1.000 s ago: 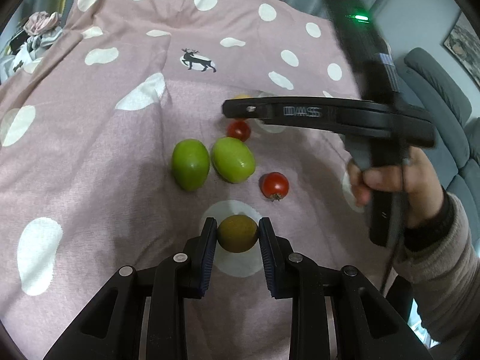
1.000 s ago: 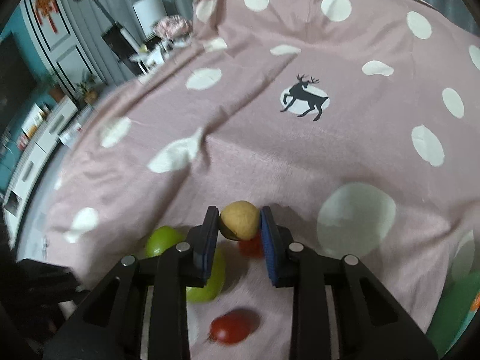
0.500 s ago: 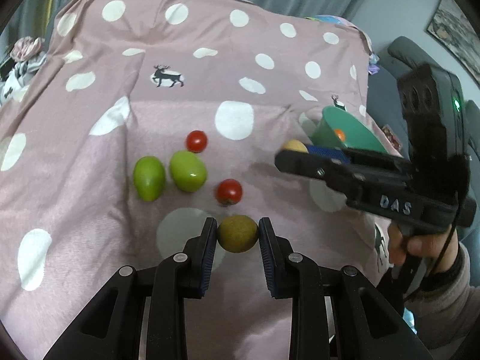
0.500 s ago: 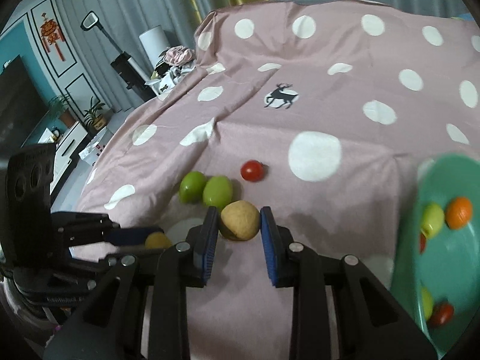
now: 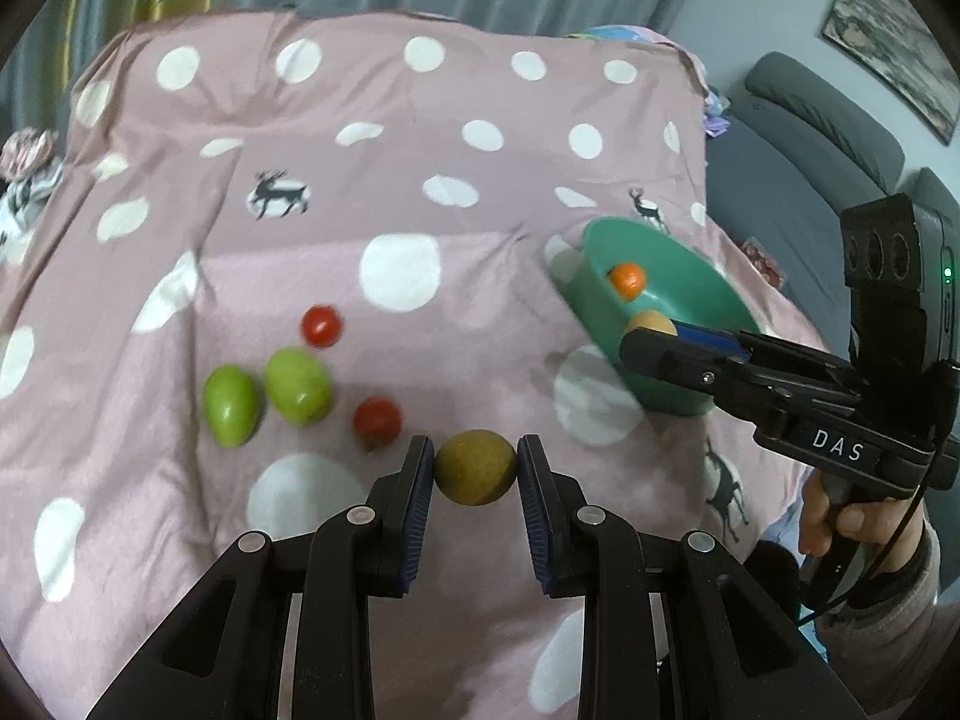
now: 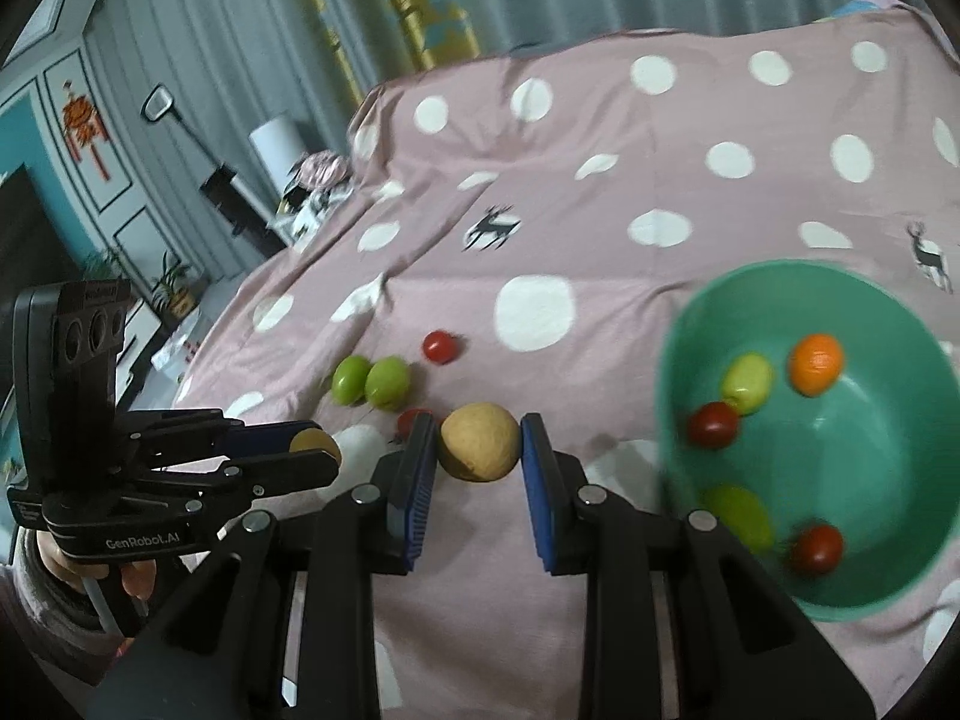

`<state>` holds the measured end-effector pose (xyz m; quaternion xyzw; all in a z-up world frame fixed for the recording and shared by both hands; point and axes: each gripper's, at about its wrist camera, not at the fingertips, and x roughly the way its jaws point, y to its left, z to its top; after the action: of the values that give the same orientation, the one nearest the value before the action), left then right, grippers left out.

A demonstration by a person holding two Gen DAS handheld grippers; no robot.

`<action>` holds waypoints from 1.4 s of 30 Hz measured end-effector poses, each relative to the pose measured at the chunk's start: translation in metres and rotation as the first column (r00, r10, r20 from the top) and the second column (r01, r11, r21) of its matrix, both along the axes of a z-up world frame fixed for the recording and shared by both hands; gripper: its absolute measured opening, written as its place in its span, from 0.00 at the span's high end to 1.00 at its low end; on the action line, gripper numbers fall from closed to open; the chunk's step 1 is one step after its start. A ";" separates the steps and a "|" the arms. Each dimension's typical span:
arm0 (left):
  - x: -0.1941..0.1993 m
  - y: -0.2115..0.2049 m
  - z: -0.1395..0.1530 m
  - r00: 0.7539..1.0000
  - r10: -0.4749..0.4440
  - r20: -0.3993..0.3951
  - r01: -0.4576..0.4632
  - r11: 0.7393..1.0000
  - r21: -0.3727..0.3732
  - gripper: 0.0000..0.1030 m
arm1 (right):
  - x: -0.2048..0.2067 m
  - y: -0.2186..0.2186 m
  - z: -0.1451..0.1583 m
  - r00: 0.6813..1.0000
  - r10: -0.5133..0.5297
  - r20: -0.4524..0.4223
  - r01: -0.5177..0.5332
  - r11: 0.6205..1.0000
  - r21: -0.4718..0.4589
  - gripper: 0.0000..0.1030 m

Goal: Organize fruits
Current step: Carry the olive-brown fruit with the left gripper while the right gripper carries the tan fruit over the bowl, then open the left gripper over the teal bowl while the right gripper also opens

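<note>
Between the left gripper (image 5: 475, 474) pads: olive-brown fruit (image 5: 475, 467) clamped | right gripper (image 6: 478, 450): clamps tan fruit (image 6: 480, 441); green bowl (image 6: 678, 396) at 3 o'clock | cloth (image 5: 420, 180): two green fruits (image 5: 264, 396) and two tomatoes (image 5: 377, 419) at 11 o'clock, loose

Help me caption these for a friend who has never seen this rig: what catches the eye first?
Each gripper clamps a round brownish fruit: the left gripper a darker one, the right gripper a paler one. To the right sits a green bowl already holding fruit, while two green fruits and two tomatoes lie loose on the pink spotted cloth.
</note>
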<state>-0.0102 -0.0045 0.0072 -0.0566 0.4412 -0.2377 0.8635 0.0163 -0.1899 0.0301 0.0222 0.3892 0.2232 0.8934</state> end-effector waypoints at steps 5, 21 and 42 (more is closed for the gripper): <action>0.008 -0.028 0.011 0.998 -0.052 0.036 0.051 0.998 0.024 0.72 | -0.005 -0.027 0.008 0.998 -0.063 0.026 0.063 0.998 0.012 0.72; 0.038 -0.119 0.032 0.969 -0.223 0.105 0.218 0.974 0.062 0.72 | -0.019 -0.099 0.012 0.969 -0.238 0.072 0.237 0.971 0.028 0.72; 0.057 -0.179 0.000 0.958 -0.281 0.049 0.270 0.949 0.164 0.72 | -0.016 -0.136 -0.007 0.944 -0.329 0.018 0.329 0.944 0.022 0.70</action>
<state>0.0472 -0.1832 0.0069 0.0816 0.4308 -0.3226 0.8389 0.0001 -0.3260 0.0235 0.0929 0.3683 0.0749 0.9220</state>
